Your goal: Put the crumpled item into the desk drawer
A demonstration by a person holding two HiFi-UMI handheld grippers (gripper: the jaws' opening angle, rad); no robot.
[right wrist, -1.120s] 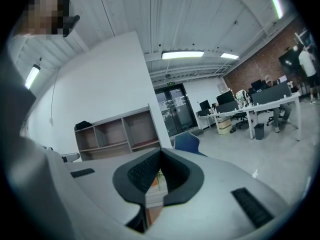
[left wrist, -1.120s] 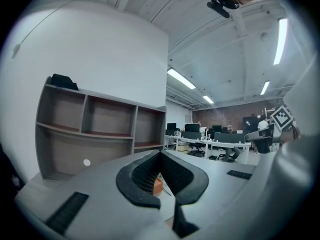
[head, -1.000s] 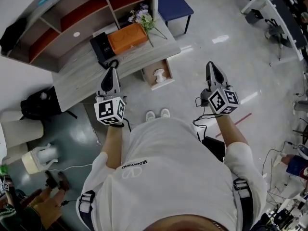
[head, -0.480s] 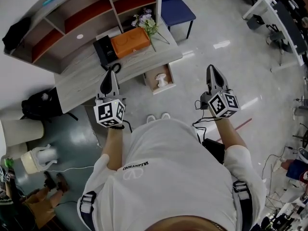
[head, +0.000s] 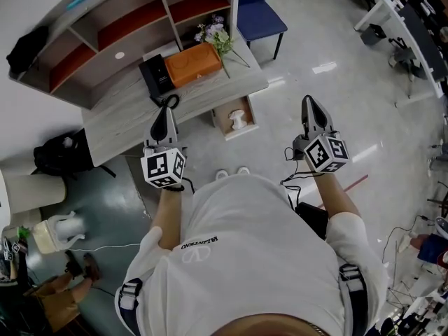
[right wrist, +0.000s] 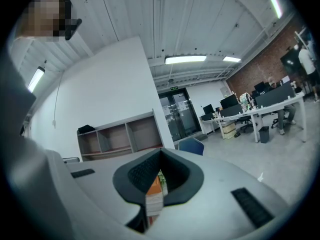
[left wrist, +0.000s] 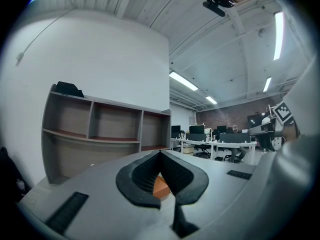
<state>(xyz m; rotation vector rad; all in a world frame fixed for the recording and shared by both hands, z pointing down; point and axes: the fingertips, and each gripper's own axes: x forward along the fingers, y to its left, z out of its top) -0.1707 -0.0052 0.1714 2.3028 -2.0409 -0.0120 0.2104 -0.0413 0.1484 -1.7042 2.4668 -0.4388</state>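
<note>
Head view, nearest first: the person's white-shirted torso (head: 245, 257) is filling the lower centre, with both forearms (head: 336, 198) reaching up-frame. The left claw (head: 166, 110) is sitting left of centre and the right claw (head: 309, 105) right of centre. Both are pointing level toward the top of the frame, roughly parallel and well apart, with their marker cubes (head: 164, 168) facing the camera. Neither is touching anything.

Left gripper view: the pads (left wrist: 142, 176) are pressing together at the tips and pinching nothing. A sliver of orange is showing through the slit below them. Right gripper view: the pads (right wrist: 175, 176) are likewise pressing together, empty.

Beyond the claws: the crumpled item (head: 239, 120), white, is lying inside the open drawer (head: 222, 121) at the front edge of the bench (head: 126, 114). That is centre frame, between the two claws and apart from both. Further up on the bench are a black box (head: 155, 75), an orange box (head: 192, 63) and flowers (head: 215, 33). A shelf unit (head: 91, 30) is standing upper left and a blue chair (head: 259, 12) top centre.

Versus a second ago: both claws are keeping the same pose and staying closed. The bench and drawer are sitting slightly lower and further right in the frame.

Hard to read: the hands are hiding behind the marker cubes, and the crumpled item is too small to tell its material. In both gripper views the claw bodies are mostly covering the bench.
</note>
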